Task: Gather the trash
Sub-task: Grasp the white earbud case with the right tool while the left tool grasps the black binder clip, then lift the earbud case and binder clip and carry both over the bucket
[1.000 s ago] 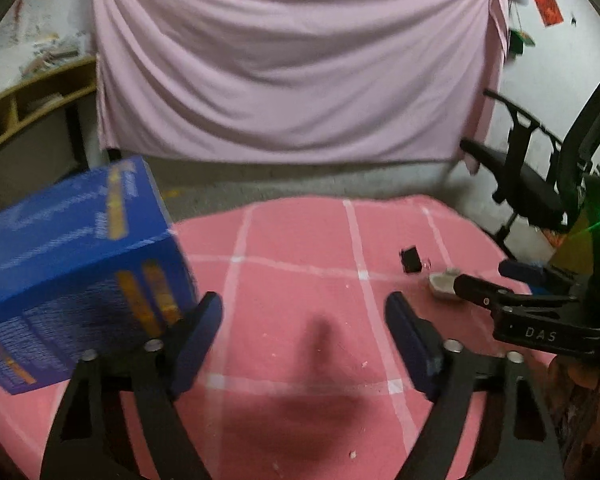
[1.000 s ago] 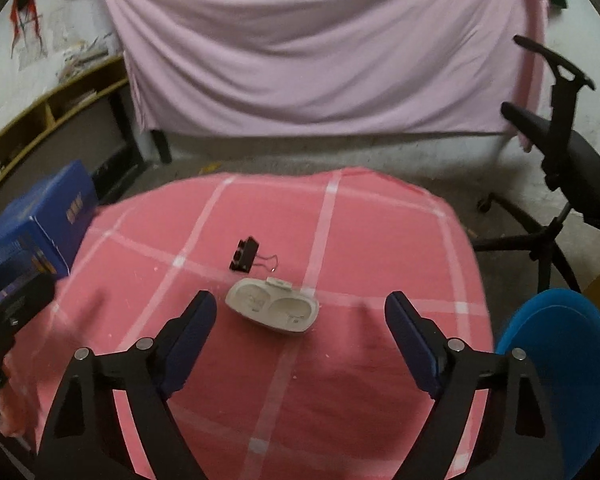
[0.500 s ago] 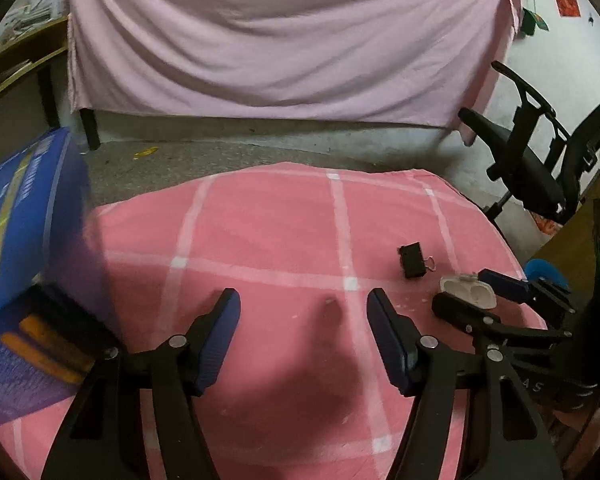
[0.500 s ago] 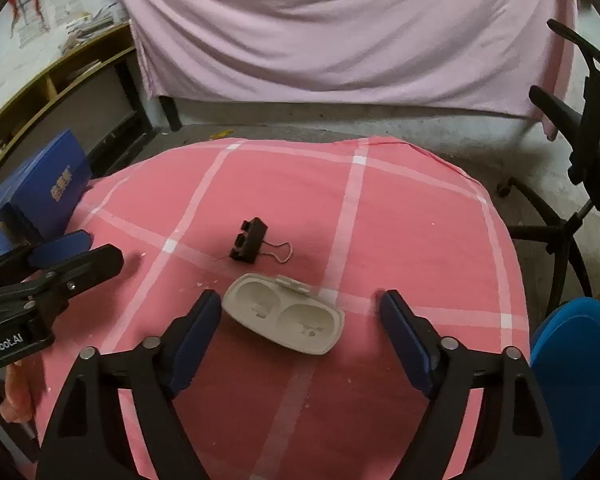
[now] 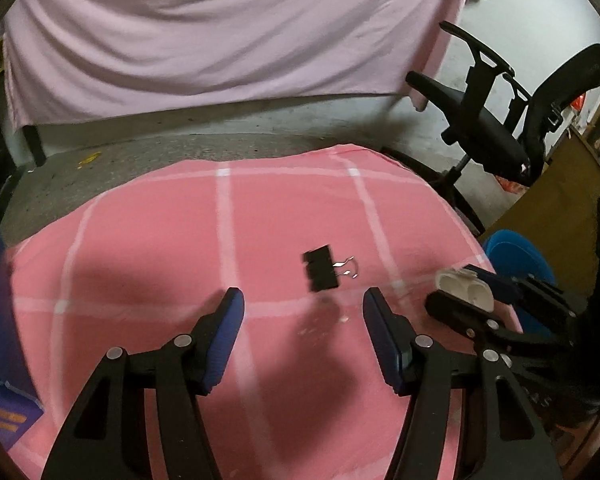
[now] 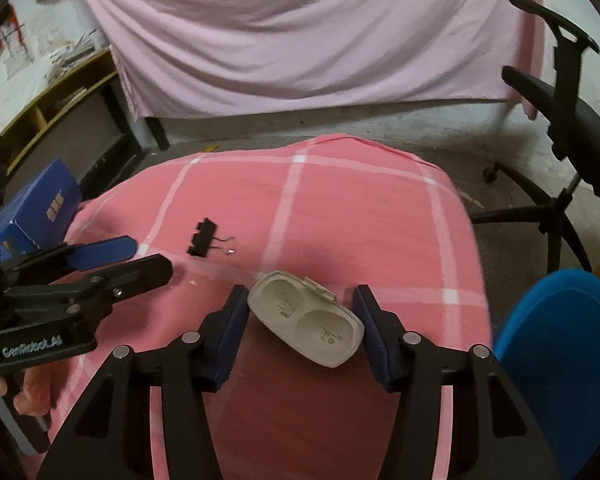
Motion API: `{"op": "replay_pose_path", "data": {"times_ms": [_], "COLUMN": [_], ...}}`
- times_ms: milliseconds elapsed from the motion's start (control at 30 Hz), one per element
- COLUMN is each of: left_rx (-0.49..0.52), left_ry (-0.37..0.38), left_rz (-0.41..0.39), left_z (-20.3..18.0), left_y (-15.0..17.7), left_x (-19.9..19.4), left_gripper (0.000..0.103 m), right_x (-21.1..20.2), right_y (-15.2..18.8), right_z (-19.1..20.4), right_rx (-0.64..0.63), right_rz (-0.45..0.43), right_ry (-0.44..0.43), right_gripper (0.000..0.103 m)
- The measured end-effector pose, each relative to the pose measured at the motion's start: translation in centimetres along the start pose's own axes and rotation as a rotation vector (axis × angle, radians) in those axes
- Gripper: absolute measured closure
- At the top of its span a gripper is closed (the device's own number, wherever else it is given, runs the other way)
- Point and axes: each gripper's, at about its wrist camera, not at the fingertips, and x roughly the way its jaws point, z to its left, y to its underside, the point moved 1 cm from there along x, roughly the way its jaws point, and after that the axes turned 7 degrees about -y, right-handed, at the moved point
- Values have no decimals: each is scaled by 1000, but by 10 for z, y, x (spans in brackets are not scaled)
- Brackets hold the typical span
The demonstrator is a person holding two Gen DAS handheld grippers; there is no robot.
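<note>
A white plastic blister tray with two round hollows lies on the pink checked tablecloth. My right gripper is open, with one finger on each side of the tray. The tray also shows in the left wrist view, between the right gripper's fingers. A black binder clip lies on the cloth just ahead of my left gripper, which is open and empty. The clip shows in the right wrist view, left of the tray.
A blue cardboard box stands at the table's left edge. A blue round bin stands beside the table's right edge. A black office chair stands beyond the table on the right. A pink sheet hangs behind.
My right gripper has moved forward and down, so its fingers now flank the white tray. My left gripper has swung right, away from the blue box, toward the binder clip.
</note>
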Motion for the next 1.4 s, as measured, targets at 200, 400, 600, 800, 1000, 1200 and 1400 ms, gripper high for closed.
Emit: {"op": "replay_pose_path", "data": {"times_ms": [200, 400, 600, 800, 1000, 1200, 1400], "left_rx": [20, 49, 46, -5, -36, -33, 4], "left_ry": [-31, -87, -103, -77, -69, -55, -35], "left_rz": [34, 49, 35, -54, -175, -313, -471], "left_z": [-14, -24, -25, -20, -28, -48, -78], "left_y": [-11, -12, -6, 9, 19, 22, 25], "left_x": [16, 24, 20, -6, -42, -82, -121], "left_gripper": [75, 89, 91, 91, 91, 91, 91], "right_x": [-12, -16, -26, -45, -69, -100, -142], "right_y": [2, 2, 5, 6, 10, 17, 26], "right_z": [-15, -15, -14, -8, -8, -10, -15], "right_rx": [62, 63, 45, 14, -8, -14, -36], "right_rz": [-37, -54, -95, -193, -320, -456, -622], "right_ry": [-35, -49, -60, -71, -74, -50, -8], "right_gripper": [51, 51, 51, 51, 51, 51, 51]}}
